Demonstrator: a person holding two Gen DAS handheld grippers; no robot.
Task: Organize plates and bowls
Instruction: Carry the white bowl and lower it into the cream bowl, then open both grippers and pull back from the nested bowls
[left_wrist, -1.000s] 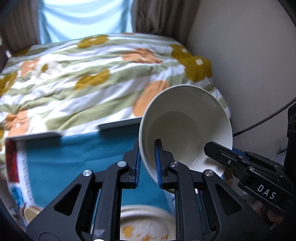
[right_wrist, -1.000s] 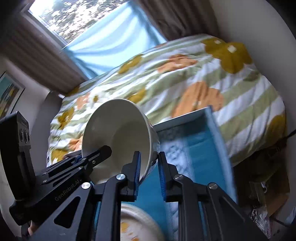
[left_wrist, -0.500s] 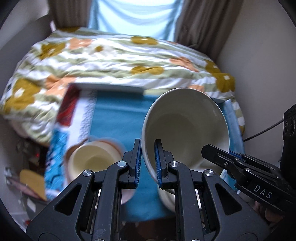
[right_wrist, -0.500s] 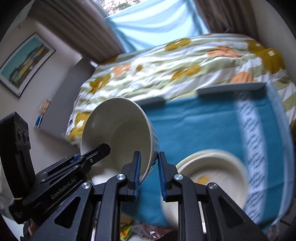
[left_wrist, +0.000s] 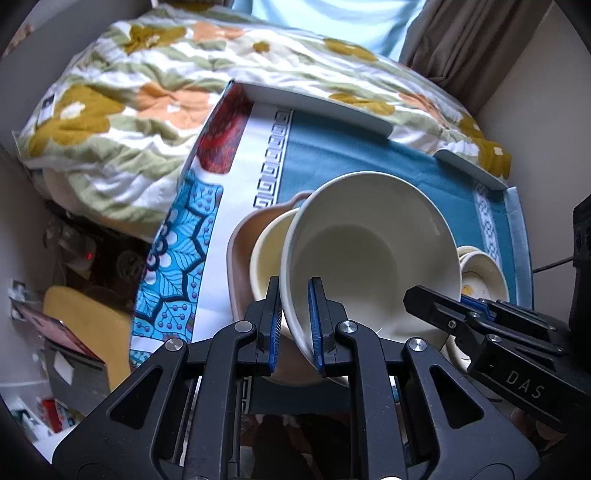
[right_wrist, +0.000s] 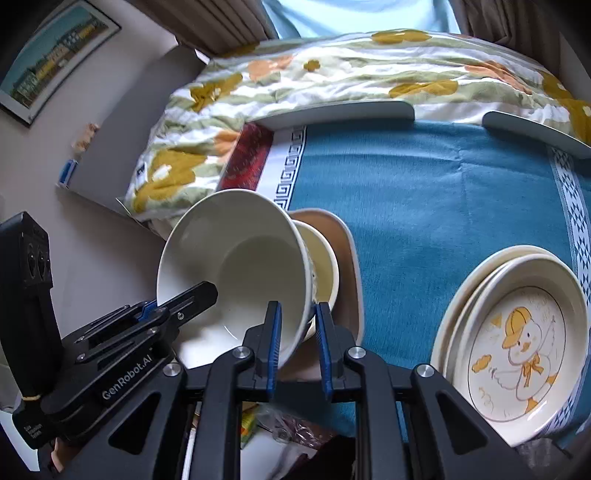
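both hand-held grippers, left (left_wrist: 293, 325) and right (right_wrist: 297, 345), grasping the large white ceramic bowl (left_wrist: 369, 251), have swung it above the cream bowl (right_wrist: 323, 271) for nesting.

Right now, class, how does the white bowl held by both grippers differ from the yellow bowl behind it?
The white bowl is held tilted in the air, its rim pinched by the left gripper and right gripper; the yellow bowl sits upright on a pinkish tray. The white bowl looks larger and paler; the yellow bowl is creamier. Both are round, and what shows of each inside is empty.
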